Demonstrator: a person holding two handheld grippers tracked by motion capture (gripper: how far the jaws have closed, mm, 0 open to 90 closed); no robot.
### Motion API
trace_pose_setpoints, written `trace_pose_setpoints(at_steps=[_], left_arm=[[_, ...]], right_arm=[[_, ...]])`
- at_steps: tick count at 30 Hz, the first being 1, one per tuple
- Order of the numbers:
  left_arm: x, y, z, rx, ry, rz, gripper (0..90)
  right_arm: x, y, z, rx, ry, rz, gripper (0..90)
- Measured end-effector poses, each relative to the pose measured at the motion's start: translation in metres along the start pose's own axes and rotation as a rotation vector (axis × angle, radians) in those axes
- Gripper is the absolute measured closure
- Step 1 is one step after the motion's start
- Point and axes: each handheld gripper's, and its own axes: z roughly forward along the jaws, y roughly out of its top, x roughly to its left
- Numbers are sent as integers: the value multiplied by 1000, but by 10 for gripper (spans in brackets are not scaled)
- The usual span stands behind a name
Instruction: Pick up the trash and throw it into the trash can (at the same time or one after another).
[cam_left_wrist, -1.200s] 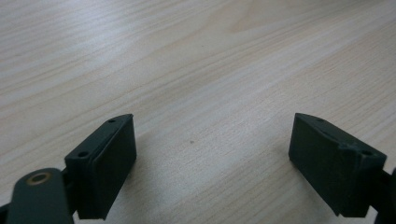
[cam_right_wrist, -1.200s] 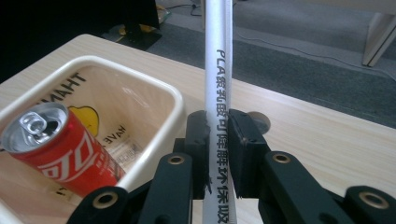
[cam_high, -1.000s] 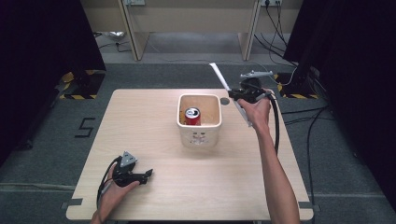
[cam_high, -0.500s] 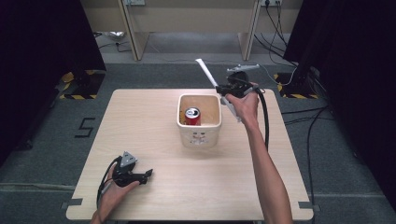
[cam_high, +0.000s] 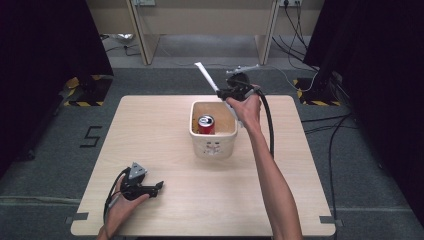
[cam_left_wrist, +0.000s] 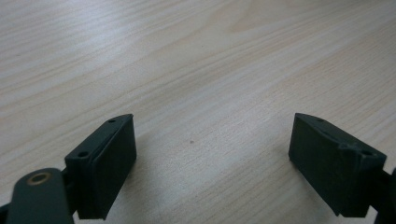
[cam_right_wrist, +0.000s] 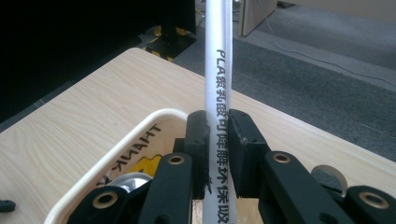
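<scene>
A cream tub (cam_high: 214, 145) stands mid-table with a red drink can (cam_high: 205, 124) upright inside it. My right gripper (cam_high: 221, 93) hovers above the tub's far right corner, shut on a wrapped white straw (cam_high: 205, 76) that angles up and away to the left. In the right gripper view the straw (cam_right_wrist: 218, 70) with black print runs up between the closed jaws, and the tub rim (cam_right_wrist: 128, 135) and can top (cam_right_wrist: 122, 181) lie below. My left gripper (cam_high: 158, 186) rests on the table near the front left corner, jaws wide apart (cam_left_wrist: 210, 158) over bare wood.
The light wooden table (cam_high: 150, 135) has free surface around the tub. Grey floor with cables, dark curtains at both sides and a desk frame lie beyond the far edge. A small pale round thing (cam_right_wrist: 329, 175) lies on the table to the right of my right gripper's jaws.
My right gripper has carried the straw leftward, from beyond the tub's right side to above its far right corner. The left gripper has stayed put.
</scene>
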Motion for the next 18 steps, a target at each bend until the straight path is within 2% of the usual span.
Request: trace_pose_setpoints(at_steps=[8,18], left_arm=[[0,0,0,-3,-1,-3,142],[-1,0,0,-3,-2,-3,142]], right_arm=[[10,2,21,12,24,2,788],[15,1,35,18,28,7,788]])
